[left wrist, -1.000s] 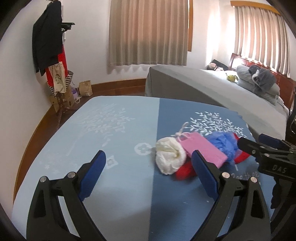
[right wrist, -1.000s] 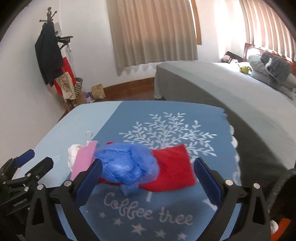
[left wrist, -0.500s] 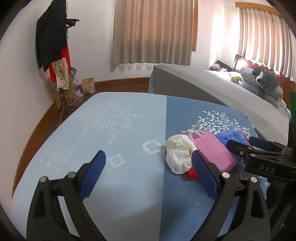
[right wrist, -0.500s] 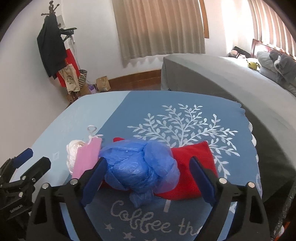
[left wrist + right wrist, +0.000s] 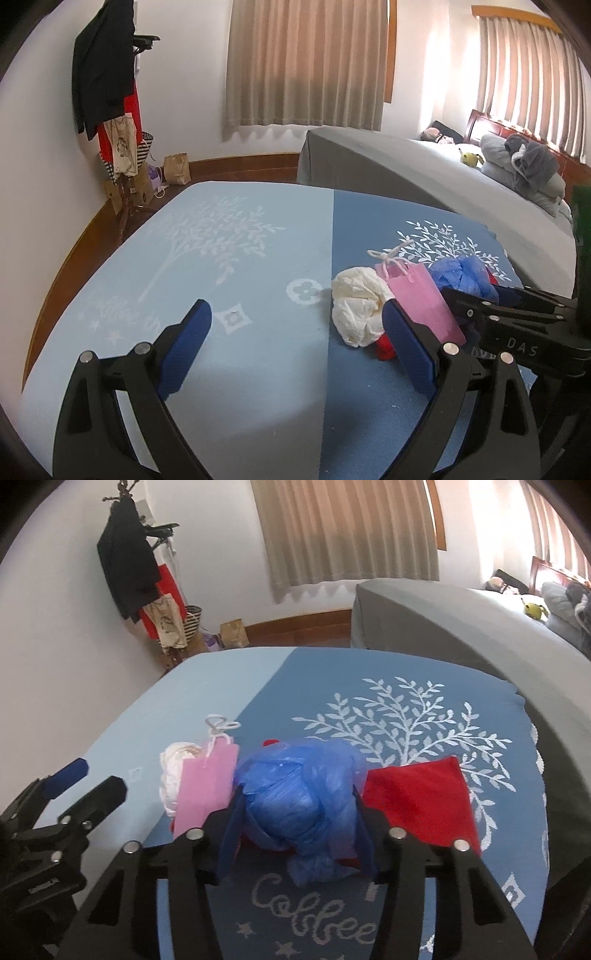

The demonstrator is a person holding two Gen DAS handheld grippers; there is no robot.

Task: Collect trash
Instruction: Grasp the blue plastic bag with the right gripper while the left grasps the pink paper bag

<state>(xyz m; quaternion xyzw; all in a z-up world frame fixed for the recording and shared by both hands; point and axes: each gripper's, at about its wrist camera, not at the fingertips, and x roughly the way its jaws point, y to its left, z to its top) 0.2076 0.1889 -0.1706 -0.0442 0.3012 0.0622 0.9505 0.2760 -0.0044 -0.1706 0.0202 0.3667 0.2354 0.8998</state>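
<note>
A pile of trash lies on the blue patterned table cover [image 5: 221, 258]: a crumpled white bag [image 5: 356, 314], a small pink paper bag [image 5: 421, 299] with string handles, a crumpled blue plastic bag [image 5: 303, 790] and a flat red bag [image 5: 417, 801]. My right gripper [image 5: 299, 816] has its jaws closed against both sides of the blue plastic bag. My left gripper [image 5: 295, 347] is open and empty, just left of the white bag. The right gripper also shows in the left wrist view [image 5: 509, 325], over the blue bag [image 5: 465, 273].
A grey bed [image 5: 424, 173] with pillows stands behind the table on the right. A coat rack [image 5: 110, 92] with clothes and bags stands by the left wall. Curtains [image 5: 306, 62] cover the windows. The table's far edge [image 5: 406, 657] drops to the wooden floor.
My right gripper moved forward over the blue plastic bag and closed on it. My left gripper stayed open and drifted slightly away from the pile.
</note>
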